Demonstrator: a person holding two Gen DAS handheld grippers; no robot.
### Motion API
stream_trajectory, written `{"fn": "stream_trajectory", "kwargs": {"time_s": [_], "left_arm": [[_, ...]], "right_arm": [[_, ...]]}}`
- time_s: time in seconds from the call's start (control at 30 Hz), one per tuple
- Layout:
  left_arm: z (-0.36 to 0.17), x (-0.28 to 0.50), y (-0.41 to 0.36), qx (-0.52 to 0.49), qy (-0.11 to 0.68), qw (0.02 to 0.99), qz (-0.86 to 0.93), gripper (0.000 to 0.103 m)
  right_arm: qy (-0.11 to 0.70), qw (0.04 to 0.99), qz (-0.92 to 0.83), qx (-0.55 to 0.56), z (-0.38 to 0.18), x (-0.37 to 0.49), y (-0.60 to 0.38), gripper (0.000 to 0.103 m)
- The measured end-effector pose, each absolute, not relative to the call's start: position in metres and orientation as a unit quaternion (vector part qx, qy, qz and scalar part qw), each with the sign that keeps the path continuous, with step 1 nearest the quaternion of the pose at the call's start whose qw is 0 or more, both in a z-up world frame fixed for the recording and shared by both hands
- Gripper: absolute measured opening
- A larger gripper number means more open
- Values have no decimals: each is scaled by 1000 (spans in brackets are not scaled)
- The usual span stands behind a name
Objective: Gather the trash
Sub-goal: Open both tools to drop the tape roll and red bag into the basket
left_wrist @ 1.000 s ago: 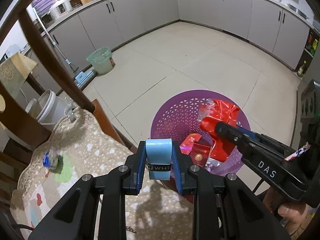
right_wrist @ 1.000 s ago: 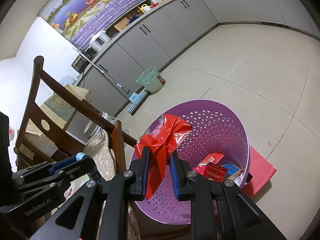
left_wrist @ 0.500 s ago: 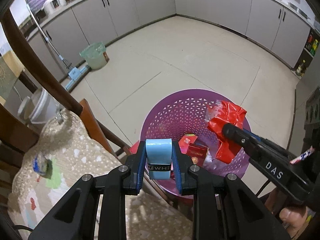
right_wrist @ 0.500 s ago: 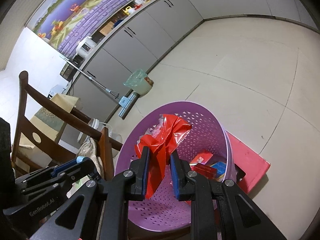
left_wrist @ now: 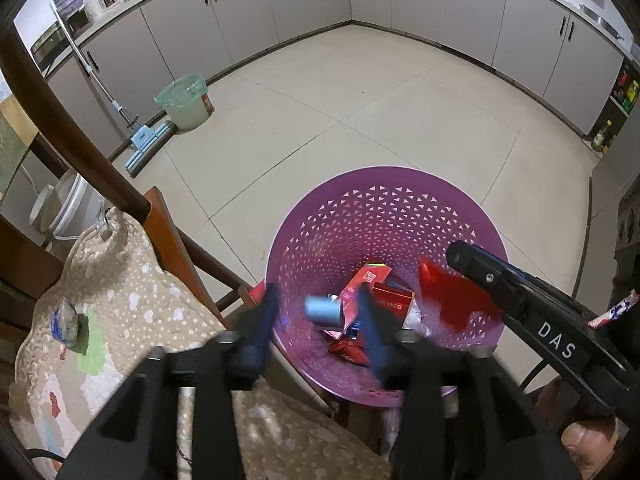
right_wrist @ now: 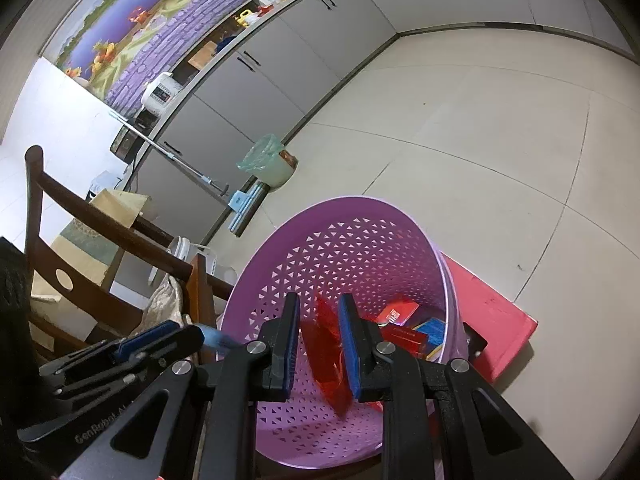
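A purple mesh basket stands on the floor beside a chair and holds red boxes and wrappers. My left gripper is open above the basket, and a light blue roll is falling between its fingers. My right gripper is open over the basket, and a red plastic wrapper is dropping between its fingers; it also shows in the left wrist view. A small blue-white wrapper lies on the chair cushion.
A wooden chair stands to the left of the basket. A red board lies under the basket. A green-lined bin and a mop stand by the grey cabinets. Open tiled floor lies beyond.
Both grippers have opened over the basket. The blue roll has left the left gripper and the red wrapper has slipped from the right gripper; both are falling in.
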State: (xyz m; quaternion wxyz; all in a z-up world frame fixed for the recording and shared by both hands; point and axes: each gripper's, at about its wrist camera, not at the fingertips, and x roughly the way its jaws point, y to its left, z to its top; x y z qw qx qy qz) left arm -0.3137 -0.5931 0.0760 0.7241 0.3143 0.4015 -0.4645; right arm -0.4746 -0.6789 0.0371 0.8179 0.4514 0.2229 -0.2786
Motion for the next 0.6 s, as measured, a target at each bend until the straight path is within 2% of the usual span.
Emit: {"fn": "stream_trajectory", "kwargs": {"time_s": [0.03,0.07,0.13,0.17,0.6], "left_arm": [[76,-313,-592,311,401,725,-465,58],[77,-313,-591,308,400,727,-466,61],[77,-313,-590,307,399,726,-468,64],[78,-314,-590,307,400,725,-469,65],[79,-310,-551,292,417,725,-464,66]], "right_arm": [[222,816,-280,455,36,-476,-680,27],[220,815,-281,457,36,-477,-680,37],[215,814,-288,455,37,-478,-680,51],[214,814,-292,454,38,-478,-680,55],[226,815,-297,443,41,-467,-675,58]]}}
